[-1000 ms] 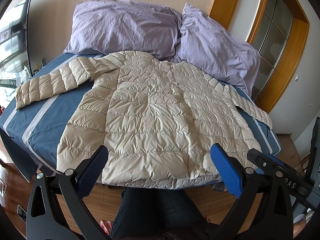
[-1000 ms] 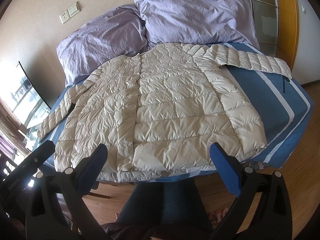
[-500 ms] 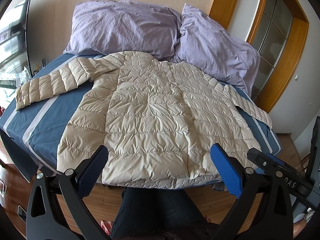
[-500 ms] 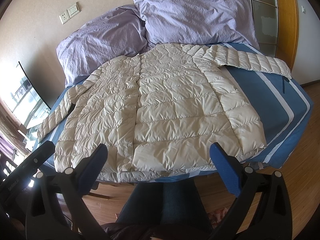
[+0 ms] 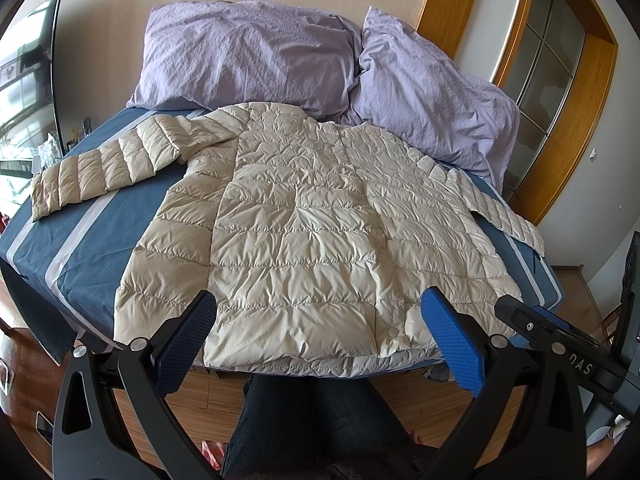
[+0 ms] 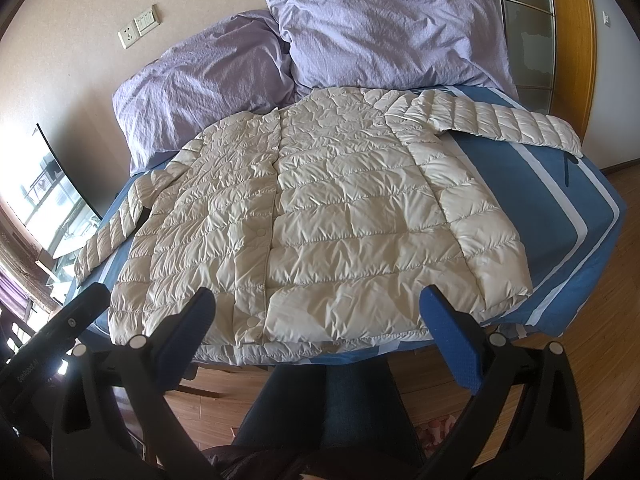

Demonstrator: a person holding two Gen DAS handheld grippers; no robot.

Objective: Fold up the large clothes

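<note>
Cream quilted puffer jacket (image 5: 304,232) flat on blue striped bed (image 5: 80,248) | left gripper (image 5: 320,340), right gripper (image 6: 316,336) jaws wide, empty | risk: slippery padding springs unfolded.

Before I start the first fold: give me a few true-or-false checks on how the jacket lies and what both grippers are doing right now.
1. The puffer jacket lies spread flat on the bed. True.
2. Both sleeves are folded across the chest. False: the left sleeve and right sleeve stretch outward.
3. The left gripper grips the hem. False: its jaws are open, holding nothing.
4. The right gripper is open too. True.
5. Two purple pillows sit beyond the collar. True.
</note>
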